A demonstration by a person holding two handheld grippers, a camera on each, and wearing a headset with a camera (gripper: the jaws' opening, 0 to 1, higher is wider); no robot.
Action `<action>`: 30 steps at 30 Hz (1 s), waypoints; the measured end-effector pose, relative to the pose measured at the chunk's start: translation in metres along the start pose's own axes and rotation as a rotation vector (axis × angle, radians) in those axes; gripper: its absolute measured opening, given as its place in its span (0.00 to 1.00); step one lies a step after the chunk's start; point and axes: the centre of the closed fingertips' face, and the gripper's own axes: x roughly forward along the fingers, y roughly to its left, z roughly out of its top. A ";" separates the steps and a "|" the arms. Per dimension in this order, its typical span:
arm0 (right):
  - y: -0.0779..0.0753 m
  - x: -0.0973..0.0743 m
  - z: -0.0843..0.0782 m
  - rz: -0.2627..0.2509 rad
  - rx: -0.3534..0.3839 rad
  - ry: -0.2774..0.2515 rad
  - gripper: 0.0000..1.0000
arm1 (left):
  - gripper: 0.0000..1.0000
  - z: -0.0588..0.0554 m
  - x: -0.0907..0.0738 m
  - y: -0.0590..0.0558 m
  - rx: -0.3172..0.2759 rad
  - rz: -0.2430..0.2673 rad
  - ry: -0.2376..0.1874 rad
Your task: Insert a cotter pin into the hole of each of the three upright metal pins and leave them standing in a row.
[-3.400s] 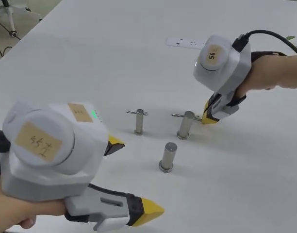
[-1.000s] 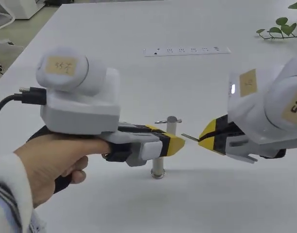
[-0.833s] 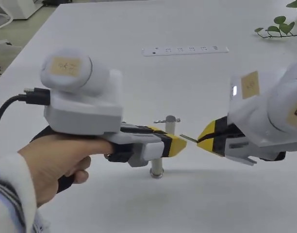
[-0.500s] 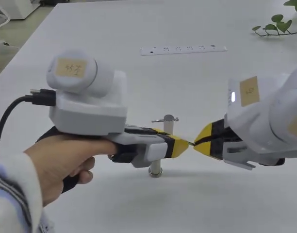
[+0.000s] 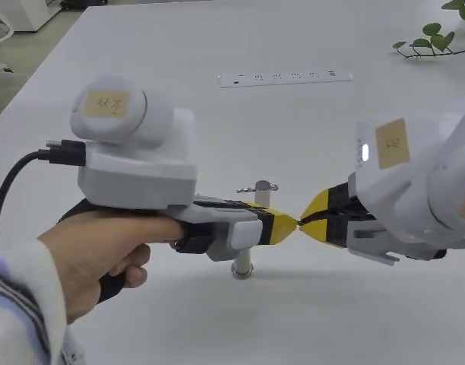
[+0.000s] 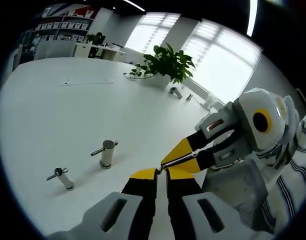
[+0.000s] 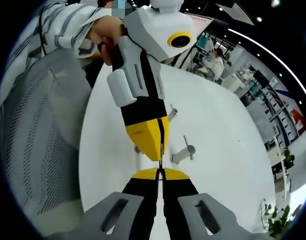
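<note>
Your left gripper (image 5: 288, 226) and right gripper (image 5: 307, 221) meet tip to tip above the white worktop (image 5: 217, 129), both held roughly level and pointing at each other. The right gripper's fingers are clamped on a loose cotter pin (image 6: 179, 159), which sticks out past their yellow tips toward the left gripper. Your left gripper's fingers are drawn together to a thin slit. The end of the loose cotter pin reaches their tips, but you cannot tell from here whether they pinch it. Your left hand (image 5: 88, 255) wraps the left gripper's handle.

In the left gripper view, two pins stand on the worktop off to the left of your fingers, well apart from them: a first metal pin (image 6: 107, 152) and a second metal pin (image 6: 64, 179). Each has a fitted cotter pin through the hole near its top.

In the head view, a pin top (image 5: 264, 187) with a cotter pin through it shows just above the left gripper's fingers. A pin base (image 5: 242, 268) sits on the worktop just below them. It is not clear whether the two belong to one pin.

A power strip (image 5: 286, 76) lies farther back, and plant leaves (image 5: 434, 39) show at the far right.
</note>
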 end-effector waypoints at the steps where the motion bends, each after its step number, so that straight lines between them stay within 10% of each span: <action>1: 0.000 0.000 0.000 0.001 -0.001 -0.001 0.02 | 0.04 0.000 0.000 0.000 0.000 0.000 0.000; 30: -0.001 -0.003 0.004 -0.006 -0.050 -0.024 0.03 | 0.00 0.003 -0.003 -0.002 -0.078 -0.008 -0.014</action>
